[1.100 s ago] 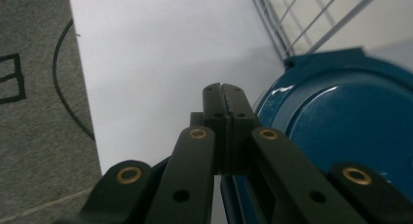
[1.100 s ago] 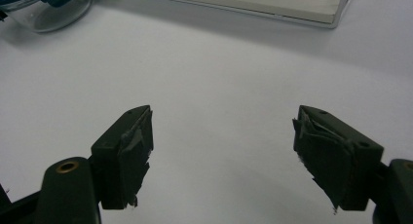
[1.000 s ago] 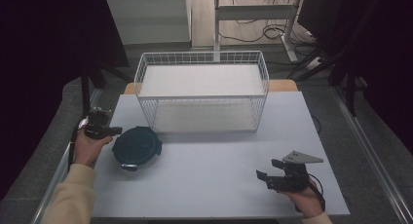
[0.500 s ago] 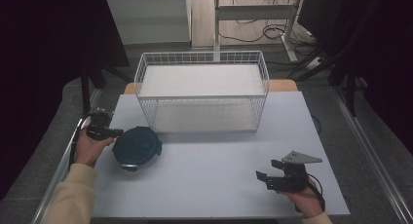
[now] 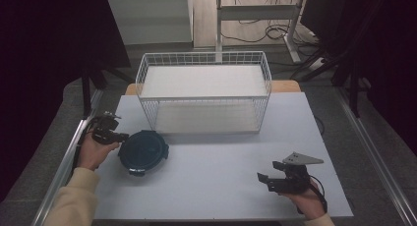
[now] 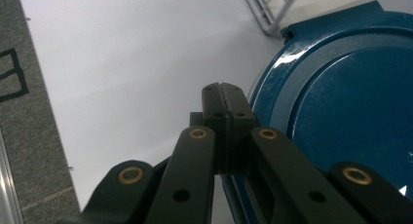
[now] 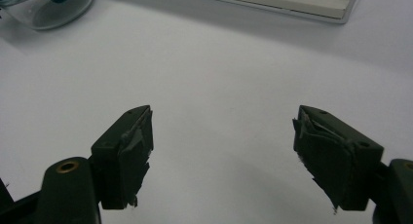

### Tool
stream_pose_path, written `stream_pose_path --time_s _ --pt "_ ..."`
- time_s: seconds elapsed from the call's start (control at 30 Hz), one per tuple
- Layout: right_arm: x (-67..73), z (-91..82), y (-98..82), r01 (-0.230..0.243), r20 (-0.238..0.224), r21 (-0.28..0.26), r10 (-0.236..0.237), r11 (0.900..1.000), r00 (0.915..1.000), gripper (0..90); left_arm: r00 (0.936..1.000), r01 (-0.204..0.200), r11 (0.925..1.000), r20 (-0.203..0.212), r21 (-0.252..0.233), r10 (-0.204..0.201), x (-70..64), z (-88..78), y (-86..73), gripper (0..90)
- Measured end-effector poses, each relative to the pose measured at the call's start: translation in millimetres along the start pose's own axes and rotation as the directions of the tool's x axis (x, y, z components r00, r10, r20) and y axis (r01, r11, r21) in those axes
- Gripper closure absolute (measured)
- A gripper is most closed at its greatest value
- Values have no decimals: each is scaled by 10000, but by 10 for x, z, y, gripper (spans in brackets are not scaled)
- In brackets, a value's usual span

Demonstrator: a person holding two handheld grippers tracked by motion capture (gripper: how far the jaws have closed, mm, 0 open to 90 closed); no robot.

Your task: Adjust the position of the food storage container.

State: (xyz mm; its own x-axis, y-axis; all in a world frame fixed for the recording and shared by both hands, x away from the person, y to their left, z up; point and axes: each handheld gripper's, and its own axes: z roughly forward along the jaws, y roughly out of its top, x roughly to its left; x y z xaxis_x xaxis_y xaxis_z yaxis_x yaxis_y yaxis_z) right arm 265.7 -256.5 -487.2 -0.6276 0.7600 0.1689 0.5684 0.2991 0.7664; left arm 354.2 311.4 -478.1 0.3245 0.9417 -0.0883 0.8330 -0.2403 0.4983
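A round container with a dark blue clip-on lid (image 5: 143, 150) sits on the white table at the left. My left gripper (image 5: 121, 136) is at the lid's left rim, jaws pressed together with nothing between them. In the left gripper view the shut tips (image 6: 225, 95) sit just beside the blue lid (image 6: 350, 121). My right gripper (image 5: 268, 172) rests near the front right of the table, open and pointing left. Its spread jaws (image 7: 223, 136) frame bare table, and the container's clear glass bowl (image 7: 44, 9) shows far off.
A white wire basket (image 5: 204, 91) with a pale board in its bottom stands at the back middle of the table (image 5: 216, 162). Its near edge (image 7: 272, 1) shows in the right gripper view. A metal rail (image 5: 64, 162) runs along the table's left side.
My left gripper has edged slightly toward the front and right, against the lid's rim. The right gripper has stayed in place, still open.
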Motion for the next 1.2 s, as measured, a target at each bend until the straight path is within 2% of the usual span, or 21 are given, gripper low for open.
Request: stream_pose_path --time_s 0.23,0.43,0.6,0.7,0.77,0.8,0.83,0.93,0.97,1.2 --pt "0 -2 -3 -8 -18 28 8 10000 10000 219 9991 -432 9989 54 183 431 -171 -15 -20 900" --pt "-32 -23 1 -244 -85 -44 244 9997 9997 219 9976 -499 9987 478 39 496 -318 -22 -81 900" --pt "-35 -14 -2 -222 -66 -16 222 9998 9997 219 9952 -628 9980 758 31 623 -412 -22 -99 900" --pt "-27 -5 1 -209 -88 44 209 9998 9997 220 9885 -860 9963 1251 56 847 -559 -10 -112 900" --pt "-27 -6 1 -205 -75 38 205 9998 9998 220 9854 -1029 9947 1367 29 1015 -649 -9 -123 900" --pt "-27 -6 1 -205 -75 38 205 9998 9998 220 9854 -1029 9947 1367 29 1015 -649 -9 -123 900" --pt "-27 -10 0 -198 -52 31 198 9998 9998 220 9821 -1187 9929 1475 -4 1175 -724 -7 -134 900" --pt "-28 -14 1 -216 -42 25 216 9998 9998 220 9792 -1269 9919 1591 -30 1258 -792 -6 -146 900" --pt "-29 -15 1 -212 -39 22 212 9998 9998 220 9757 -1354 9908 1732 -42 1341 -848 -5 -156 900" --pt "-26 -10 0 -190 -29 57 190 9998 9998 221 9680 -1419 9898 2070 -160 1421 -1000 7 -182 900"
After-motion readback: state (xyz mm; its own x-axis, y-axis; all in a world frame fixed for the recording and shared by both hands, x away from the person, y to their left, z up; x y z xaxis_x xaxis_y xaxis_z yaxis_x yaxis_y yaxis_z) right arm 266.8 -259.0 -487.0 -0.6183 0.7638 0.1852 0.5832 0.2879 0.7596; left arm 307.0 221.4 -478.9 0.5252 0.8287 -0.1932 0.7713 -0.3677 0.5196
